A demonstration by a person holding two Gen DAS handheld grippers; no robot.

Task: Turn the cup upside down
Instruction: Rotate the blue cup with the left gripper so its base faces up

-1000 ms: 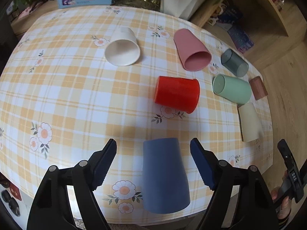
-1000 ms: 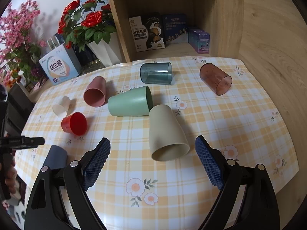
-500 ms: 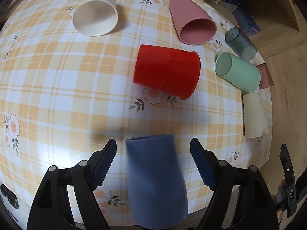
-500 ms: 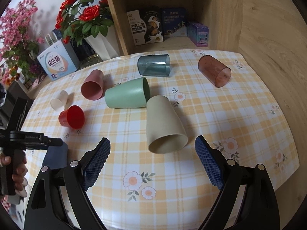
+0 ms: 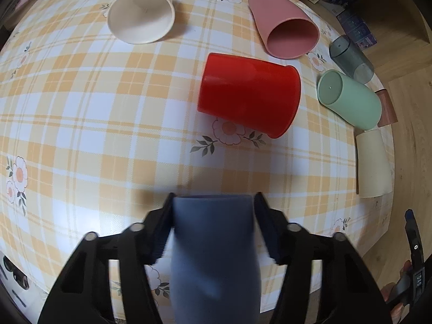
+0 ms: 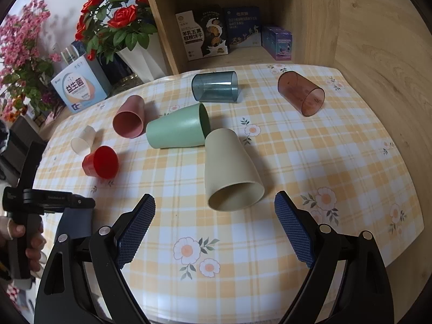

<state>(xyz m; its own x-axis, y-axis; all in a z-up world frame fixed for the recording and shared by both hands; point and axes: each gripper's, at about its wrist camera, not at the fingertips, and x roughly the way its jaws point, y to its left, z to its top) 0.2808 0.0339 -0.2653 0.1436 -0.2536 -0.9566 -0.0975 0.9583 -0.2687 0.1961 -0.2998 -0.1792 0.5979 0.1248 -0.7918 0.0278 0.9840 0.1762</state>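
Left gripper (image 5: 213, 205) clamped on the blue cup (image 5: 214, 256), one finger flat against each side of it near its closed end; the cup lies lengthwise between the fingers at the near edge of the table (image 5: 81, 108), closed end pointing toward the red cup (image 5: 248, 94). From the right wrist view the same blue cup (image 6: 74, 222) shows only as a dark blue patch under the left gripper (image 6: 81, 205), beyond the red cup (image 6: 101, 162) at the table's left edge; whether it rests on the cloth or is lifted clear cannot be told. Right gripper (image 6: 214, 229) spread wide, nothing between its fingers, held over the checked cloth just short of the beige cup (image 6: 229, 170), whose open mouth faces it. All other cups lie on their sides. Taking the red cup as landmark, in the left wrist view: white cup (image 5: 140, 16) beyond it to the left, mouth toward the camera; pink cup (image 5: 283, 24) beyond it to the right, mouth also toward the camera; green cup (image 5: 351, 100) to its right, closed end showing; grey clear cup (image 5: 351, 59) behind the green one; beige cup (image 5: 372, 164) right of red and nearer. A brown clear cup (image 6: 301, 93) lies apart, far side of the beige one. Flower pot (image 6: 143, 56) and boxes on a wooden shelf (image 6: 243, 56) stand behind the table.
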